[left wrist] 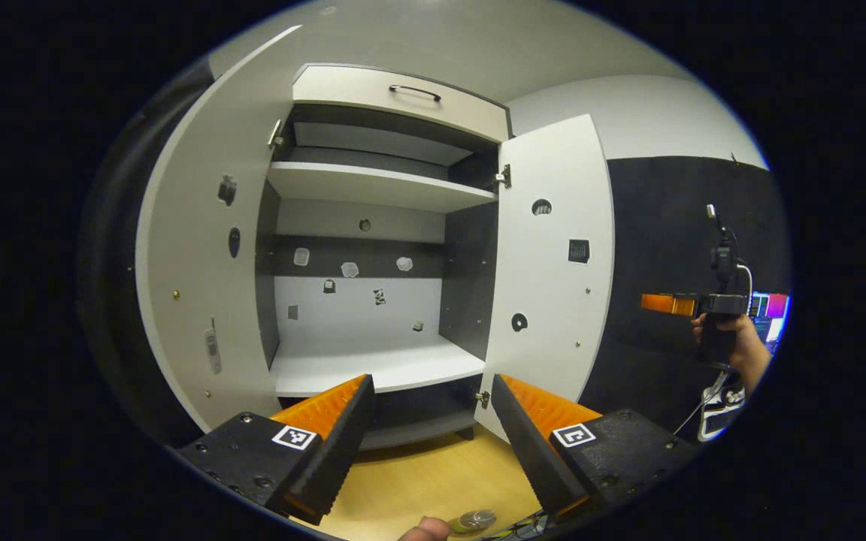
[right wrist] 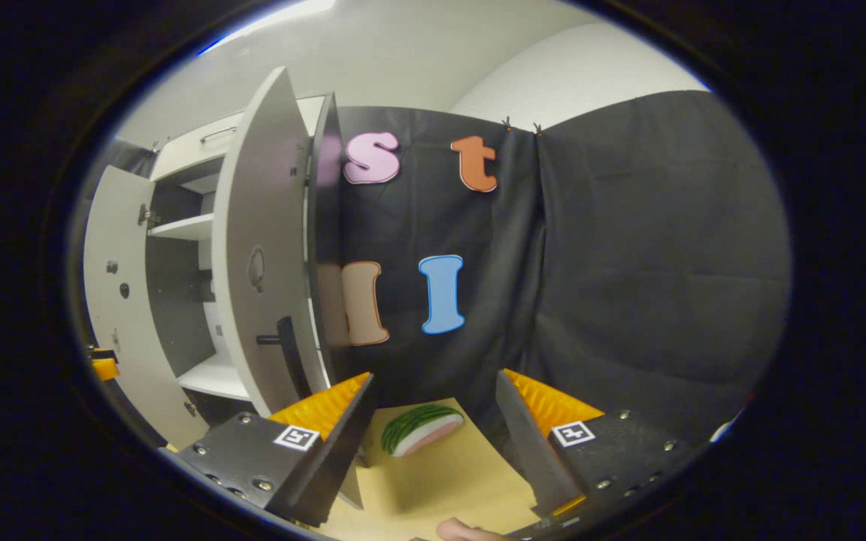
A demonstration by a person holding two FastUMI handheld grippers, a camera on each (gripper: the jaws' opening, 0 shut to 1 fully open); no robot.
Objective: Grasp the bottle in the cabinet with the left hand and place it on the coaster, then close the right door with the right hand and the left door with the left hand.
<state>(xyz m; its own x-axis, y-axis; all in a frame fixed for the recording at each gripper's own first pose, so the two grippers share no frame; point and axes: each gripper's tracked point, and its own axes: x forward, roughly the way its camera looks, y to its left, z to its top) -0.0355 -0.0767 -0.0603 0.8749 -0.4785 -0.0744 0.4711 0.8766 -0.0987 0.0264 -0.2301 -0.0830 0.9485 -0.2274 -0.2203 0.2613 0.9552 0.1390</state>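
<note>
Cabinet (left wrist: pixel 373 225) — largest item, pale carcass with dark interior panels, both doors standing wide. Shelves bare; the back wall carries small stickers and no bottle stands inside.

Left door (left wrist: pixel 200 248) — swung fully out, inner face toward the left gripper view.

Right door (right wrist: pixel 264 248) — seen nearly edge-on in the right gripper view, with a dark handle (right wrist: pixel 283 342) low on its outer side.

Wooden table (left wrist: pixel 433 473) — runs beneath the cabinet front.

Right gripper (left wrist: pixel 666 303) — in the left gripper view it is held off to the side by a hand (left wrist: pixel 734 338), well apart from the right door. In its own view its jaws are spread wide with nothing between them.

Left gripper (left wrist: pixel 433 421) — jaws spread wide, nothing held, aimed at the lower shelf.

Watermelon-slice toy (right wrist: pixel 422 428) — lying on the table near the right door's foot.

Bottle (left wrist: pixel 474 520) — a small clear object at the bottom edge of the left gripper view, by a fingertip, is probably it. Its long axis, pointing and coaster cannot be told.

Step in hand, as judged: closing the right door. Bring the right gripper round to the outer face, push near the handle edge, far from the hinges, steadily until flush, keeping it off the toy.
</note>
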